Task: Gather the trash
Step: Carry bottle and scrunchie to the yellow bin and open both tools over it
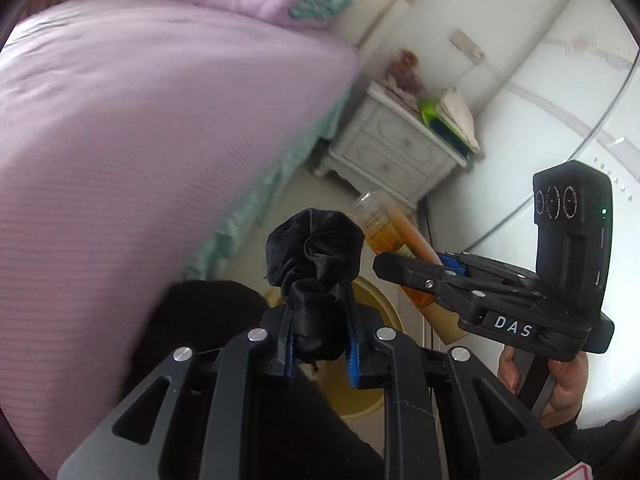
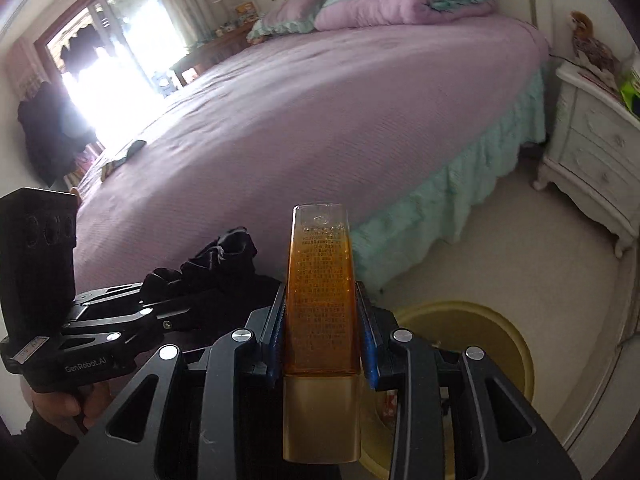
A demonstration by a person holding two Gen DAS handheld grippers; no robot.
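Left hand-held gripper point(image 1: 320, 344) clamped on black cloth point(image 1: 316, 276), right hand-held gripper point(image 2: 322, 340) gripping amber bottle point(image 2: 320, 300), yellow bin point(image 2: 480, 344) below

A bed point(image 2: 320, 120) with a lilac cover and a mint-green frill point(image 2: 452, 196) along its near edge fills the left and middle. Folded lilac quilts point(image 2: 384, 4) lie at its far end. A white nightstand point(image 1: 392, 148) stands right of it, with papers point(image 1: 456, 116) and a stuffed toy point(image 2: 588, 40) on top. A bright window point(image 2: 104, 64) is far left
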